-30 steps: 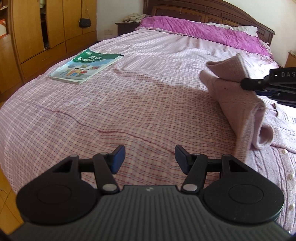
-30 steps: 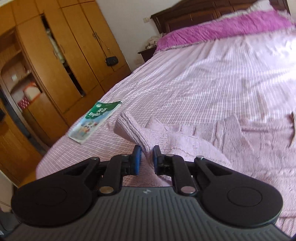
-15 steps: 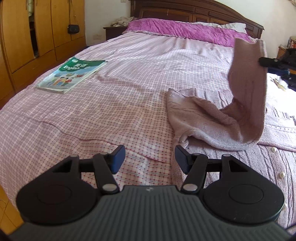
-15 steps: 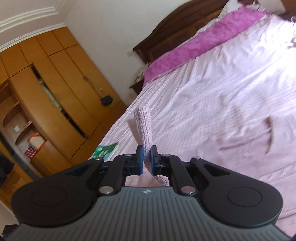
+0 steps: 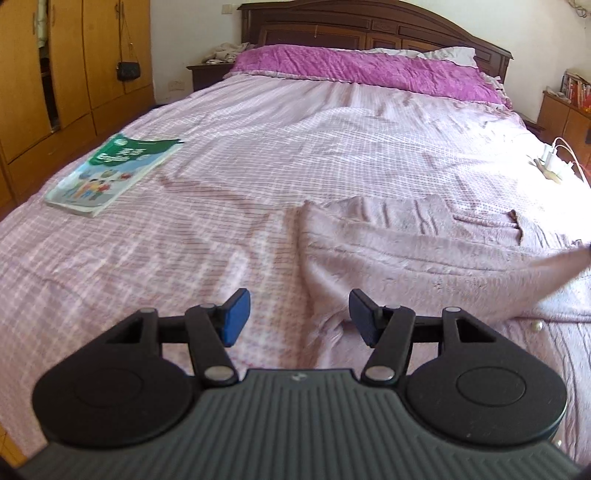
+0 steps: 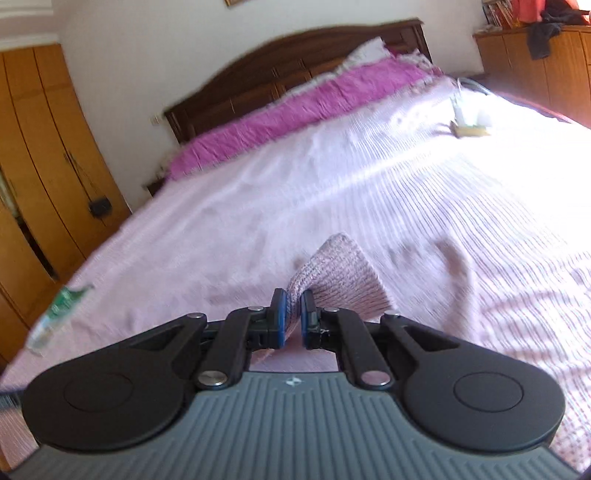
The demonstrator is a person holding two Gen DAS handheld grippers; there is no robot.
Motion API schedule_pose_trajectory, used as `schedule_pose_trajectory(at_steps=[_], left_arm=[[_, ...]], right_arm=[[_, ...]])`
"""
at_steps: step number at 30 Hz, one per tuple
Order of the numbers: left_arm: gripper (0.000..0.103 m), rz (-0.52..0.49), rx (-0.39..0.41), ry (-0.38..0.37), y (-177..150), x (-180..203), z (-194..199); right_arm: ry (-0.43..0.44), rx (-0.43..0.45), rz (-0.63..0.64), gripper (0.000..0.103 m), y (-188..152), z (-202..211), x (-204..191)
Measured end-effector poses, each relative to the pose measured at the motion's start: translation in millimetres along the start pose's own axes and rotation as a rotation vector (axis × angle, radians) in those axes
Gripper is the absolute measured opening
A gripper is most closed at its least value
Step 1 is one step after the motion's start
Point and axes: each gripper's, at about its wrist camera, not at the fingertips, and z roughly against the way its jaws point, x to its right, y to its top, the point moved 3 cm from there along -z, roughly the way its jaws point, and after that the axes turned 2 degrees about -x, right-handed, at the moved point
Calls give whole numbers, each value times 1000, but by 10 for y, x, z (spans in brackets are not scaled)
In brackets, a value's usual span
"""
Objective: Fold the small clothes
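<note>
The left gripper has its two blue pads wide apart and holds nothing. It hangs low over the bed. The side edge of the pink sweater lies on the checked cover just in front of it, in line with the gap between the pads and nearer the right pad. The rest of the sweater spreads away to the right. A small pearl button shows near its lower edge.

The right gripper is pinched tight on the sweater's sleeve. The ribbed cuff sticks up past the pads, off the cover.

A green book lies well apart on the left side of the bed. A purple pillow sits by the dark headboard.
</note>
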Motion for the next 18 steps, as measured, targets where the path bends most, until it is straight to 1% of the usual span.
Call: schedule_pose_trajectory(at_steps=[2,4,5,6,7,8,9,10,11,12,13,15,17,18], left_arm=[[61,-15,-7,-9,24,94,-74],[61,-39,-10,-12,39,194,-141],[61,-52,-15,-9,45,244,-178],[61,-63,-20,-6,44,289,-208],[61,-73,-23,-6,48,325,-234],[61,-84,-24,-6,50,359,-262],[61,-94,-25,-5,52,392,-284],[61,-103,-26,-4,55,423,-303],[61,-111,-27,-2,57,448,-322],[61,-118,-29,-1,55,469,-341],[61,-122,-31,1,54,487,-356],[61,-123,-34,0,49,513,-379],[61,-119,-36,-1,45,532,-401],[61,-117,-38,-1,43,539,-409]], right_arm=[[-25,-72,-7,9,-197,-83,174],[-21,-153,-15,11,-372,-145,303],[-9,-163,-16,13,-428,-140,344],[8,-156,-9,19,-474,-88,368],[13,-160,3,28,-480,-51,376],[15,-170,25,32,-491,13,376],[22,-176,44,40,-479,61,365],[33,-182,61,52,-459,113,351],[37,-185,80,58,-412,162,325],[34,-176,96,67,-379,241,283],[34,-159,109,71,-343,290,278],[42,-123,105,74,-237,347,292],[47,-104,68,75,-64,270,334],[38,-104,58,75,-33,209,353]])
